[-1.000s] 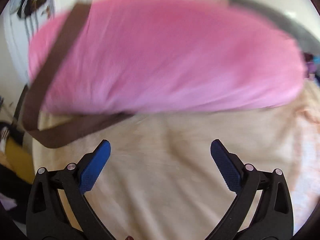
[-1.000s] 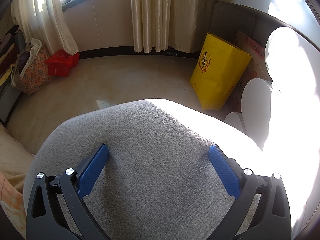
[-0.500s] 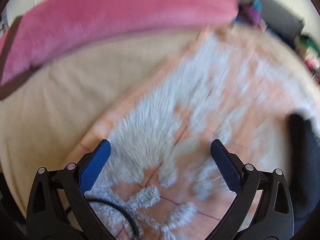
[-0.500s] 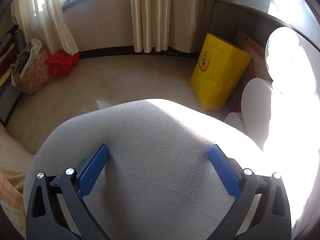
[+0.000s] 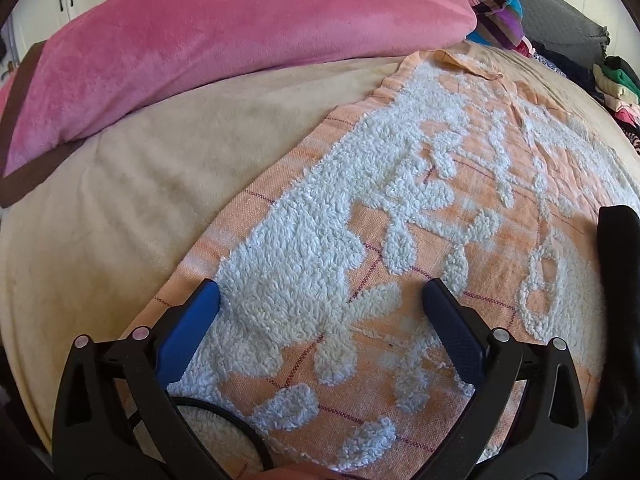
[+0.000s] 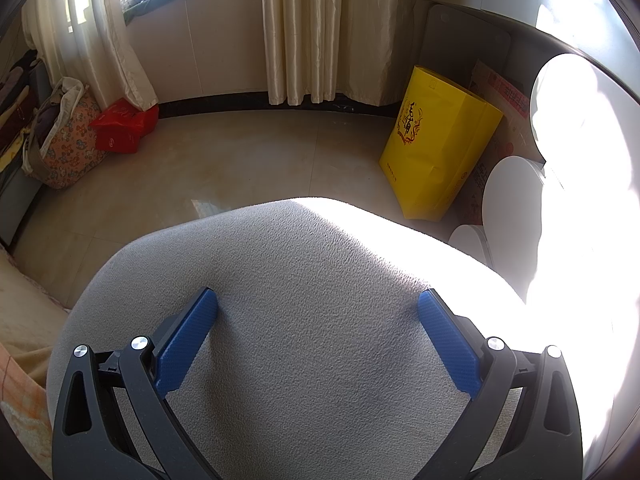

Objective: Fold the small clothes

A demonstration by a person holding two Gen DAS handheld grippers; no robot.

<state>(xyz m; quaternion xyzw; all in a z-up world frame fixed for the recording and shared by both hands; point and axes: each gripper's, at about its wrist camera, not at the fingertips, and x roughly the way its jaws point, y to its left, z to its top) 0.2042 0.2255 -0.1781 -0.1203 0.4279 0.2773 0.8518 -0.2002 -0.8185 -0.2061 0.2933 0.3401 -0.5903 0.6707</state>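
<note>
Left gripper (image 5: pixel 320 304), jaws wide apart, empty, over orange woven cloth with white fluffy pattern (image 5: pixel 400 216). Cloth spread flat on beige bed cover (image 5: pixel 132 200); long axis runs from gripper toward upper right, alongside pink plush pillow (image 5: pixel 224 36). Right gripper (image 6: pixel 318 308), jaws spread, empty, resting over grey fabric cushion (image 6: pixel 304 320).

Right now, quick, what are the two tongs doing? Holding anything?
Left tongs: open, holding nothing, over the orange towel.
Right tongs: open, holding nothing, over the grey cushion.
</note>
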